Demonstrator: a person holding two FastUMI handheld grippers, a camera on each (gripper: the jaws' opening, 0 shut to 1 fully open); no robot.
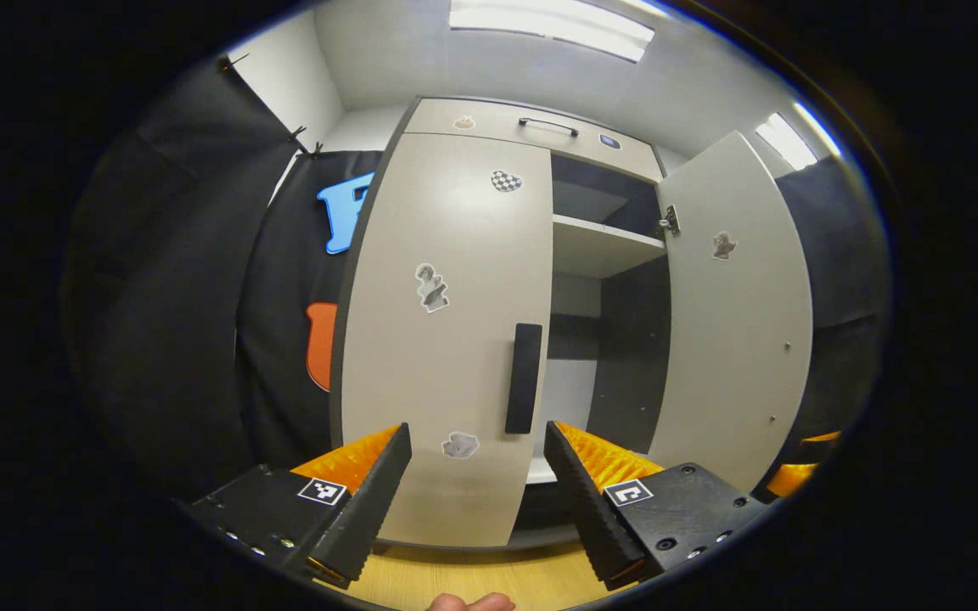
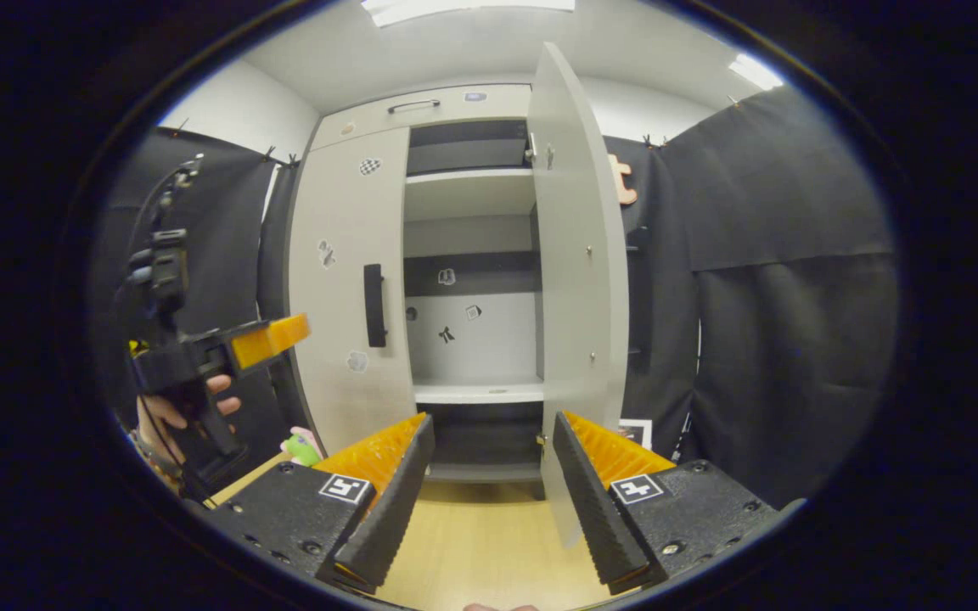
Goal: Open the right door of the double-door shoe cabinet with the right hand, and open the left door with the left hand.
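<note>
Shoe cabinet (image 1: 489,339), pale grey, double-doored and stickered, stands straight ahead of both sets of jaws. In the left gripper view, the left gripper (image 1: 478,492) has its jaws released, gripping nothing; just beyond and between them hangs the black vertical handle (image 1: 524,378) of the closed left door (image 1: 442,339). In the right gripper view, the right gripper (image 2: 489,488) also has its jaws spread and empty, and the open right door (image 2: 578,280) rises edge-on just past the right-hand jaw, baring white shelves (image 2: 476,390). Light wooden floor (image 2: 489,543) lies beneath.
</note>
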